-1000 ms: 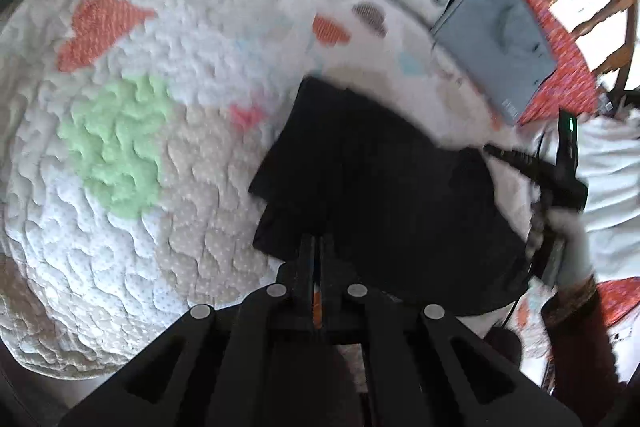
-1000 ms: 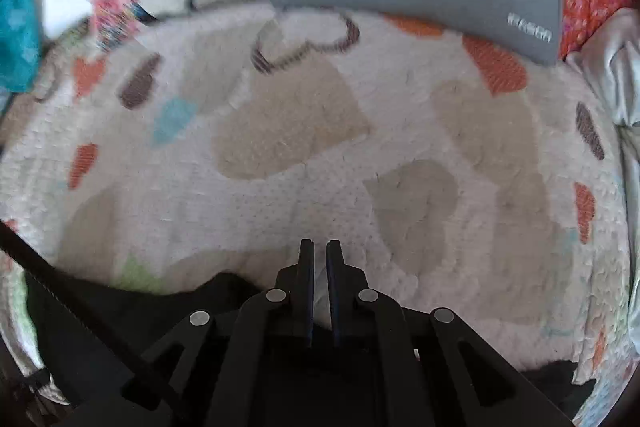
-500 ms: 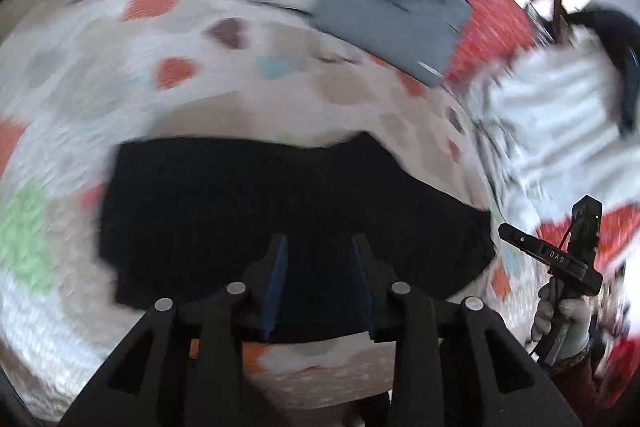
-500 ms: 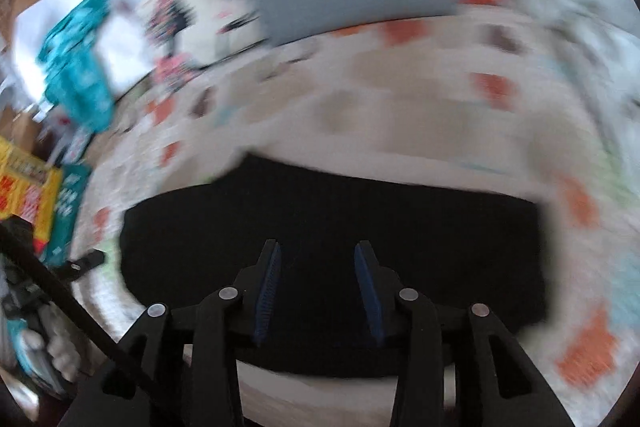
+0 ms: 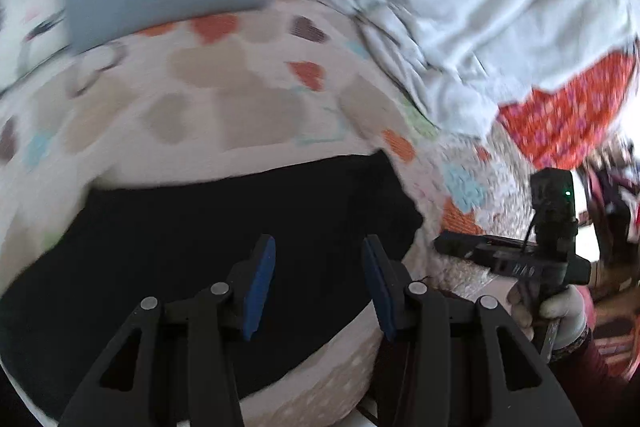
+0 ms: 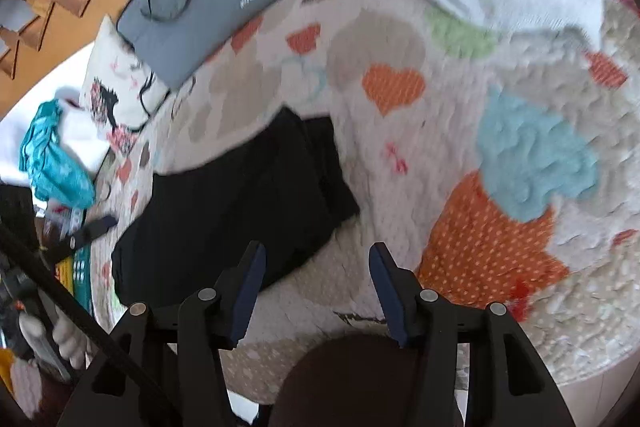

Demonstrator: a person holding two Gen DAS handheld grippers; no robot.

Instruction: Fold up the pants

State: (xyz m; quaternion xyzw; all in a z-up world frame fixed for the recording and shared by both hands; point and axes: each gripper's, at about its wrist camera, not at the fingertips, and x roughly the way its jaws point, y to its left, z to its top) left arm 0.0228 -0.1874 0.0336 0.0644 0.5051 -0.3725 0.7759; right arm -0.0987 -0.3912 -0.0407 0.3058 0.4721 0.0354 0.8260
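Heart-patterned quilt (image 6: 420,163) is spread over the bed, with folded black pants (image 6: 240,203) laid flat on it. Left gripper (image 5: 316,267) is held above the pants, jaws apart and empty; right gripper (image 6: 316,267) likewise, pants ahead-left of it.

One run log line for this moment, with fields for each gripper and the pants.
left gripper: open, empty | right gripper: open, empty | pants: folded, flat on quilt, not held
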